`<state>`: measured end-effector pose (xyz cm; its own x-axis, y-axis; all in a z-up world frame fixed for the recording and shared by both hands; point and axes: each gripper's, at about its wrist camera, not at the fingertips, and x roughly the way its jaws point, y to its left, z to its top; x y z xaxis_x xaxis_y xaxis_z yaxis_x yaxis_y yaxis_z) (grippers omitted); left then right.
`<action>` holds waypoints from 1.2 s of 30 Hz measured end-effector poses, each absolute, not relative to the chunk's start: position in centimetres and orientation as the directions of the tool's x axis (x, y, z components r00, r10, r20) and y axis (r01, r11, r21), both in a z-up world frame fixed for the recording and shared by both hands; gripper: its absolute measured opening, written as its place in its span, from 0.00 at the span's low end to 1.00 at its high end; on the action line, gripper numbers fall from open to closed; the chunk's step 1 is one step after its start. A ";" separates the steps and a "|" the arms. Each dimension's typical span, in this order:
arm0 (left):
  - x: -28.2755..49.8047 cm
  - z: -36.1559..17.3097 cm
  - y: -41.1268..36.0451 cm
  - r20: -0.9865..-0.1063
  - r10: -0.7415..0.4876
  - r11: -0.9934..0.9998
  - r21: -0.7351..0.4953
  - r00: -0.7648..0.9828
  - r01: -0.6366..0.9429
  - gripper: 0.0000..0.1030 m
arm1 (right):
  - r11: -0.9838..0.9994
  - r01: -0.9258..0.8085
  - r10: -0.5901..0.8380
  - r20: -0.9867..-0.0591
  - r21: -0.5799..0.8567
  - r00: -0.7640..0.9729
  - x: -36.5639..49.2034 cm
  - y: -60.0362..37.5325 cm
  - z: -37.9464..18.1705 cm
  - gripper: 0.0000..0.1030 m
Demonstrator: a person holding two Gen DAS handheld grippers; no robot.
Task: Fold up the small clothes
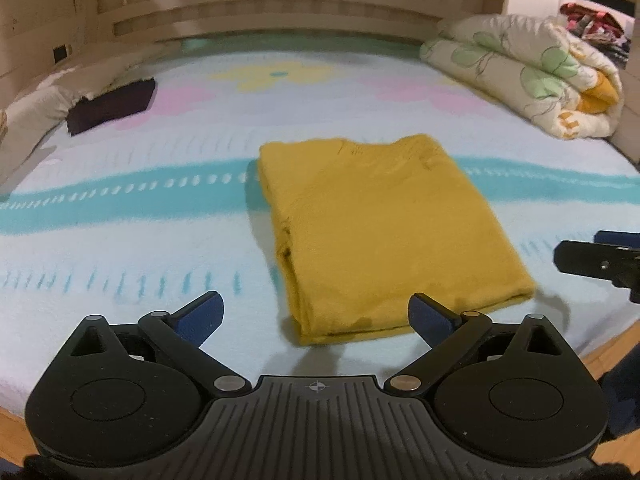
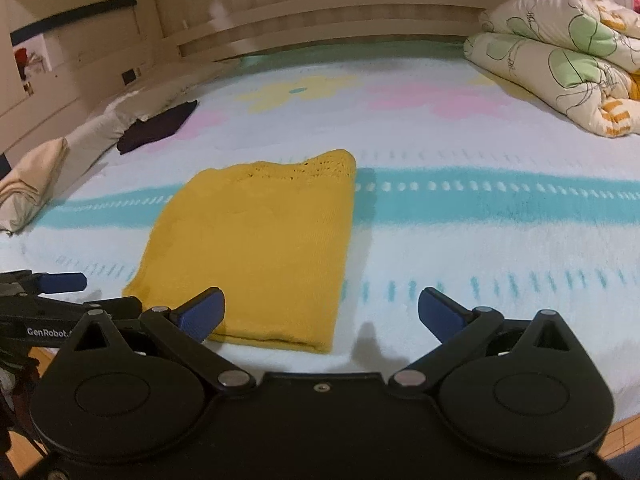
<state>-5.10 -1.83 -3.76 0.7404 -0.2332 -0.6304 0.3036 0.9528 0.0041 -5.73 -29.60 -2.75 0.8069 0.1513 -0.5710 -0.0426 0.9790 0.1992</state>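
Note:
A mustard-yellow knitted garment (image 1: 384, 224) lies folded into a flat rectangle on the bed, seen again in the right wrist view as the yellow garment (image 2: 256, 248). My left gripper (image 1: 316, 320) hovers open just short of its near edge, nothing between the blue pads. My right gripper (image 2: 322, 314) is open too, near the garment's near right corner, with its left pad (image 2: 204, 314) over the cloth edge. Part of the right gripper (image 1: 600, 264) shows at the right edge of the left wrist view, and part of the left gripper (image 2: 44, 292) at the left edge of the right wrist view.
The bed (image 1: 160, 240) has a pale sheet with teal stripes and flower prints. A rolled floral duvet (image 1: 532, 76) sits at the far right, a dark folded cloth (image 1: 112, 104) and a cream pillow (image 1: 32, 120) at the far left. A wooden headboard (image 1: 280, 8) runs behind.

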 end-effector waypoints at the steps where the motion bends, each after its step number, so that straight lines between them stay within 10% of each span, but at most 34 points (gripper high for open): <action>1: -5.4 -3.5 -1.9 -0.615 -0.231 0.954 0.007 0.754 0.299 0.91 | 0.978 -0.051 0.159 -0.561 0.203 0.812 -5.8 -29.6 -2.6 1.00; 10: -6.7 -1.9 -3.4 -0.524 -0.076 0.978 0.126 0.848 0.165 0.90 | 0.986 0.038 0.056 -0.528 0.165 0.847 -6.3 -28.1 -1.3 0.99; 36: -6.5 -3.3 -3.9 -0.670 -0.069 0.986 0.067 0.739 0.153 0.86 | 0.987 0.118 -0.017 -0.653 0.110 0.757 -5.2 -26.5 -2.5 0.99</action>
<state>-6.51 -3.91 -3.32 0.7393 -0.0695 -0.6698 0.1529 0.9860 0.0666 -5.20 -26.49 -2.54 0.7569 -0.0171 -0.6533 0.1176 0.9869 0.1104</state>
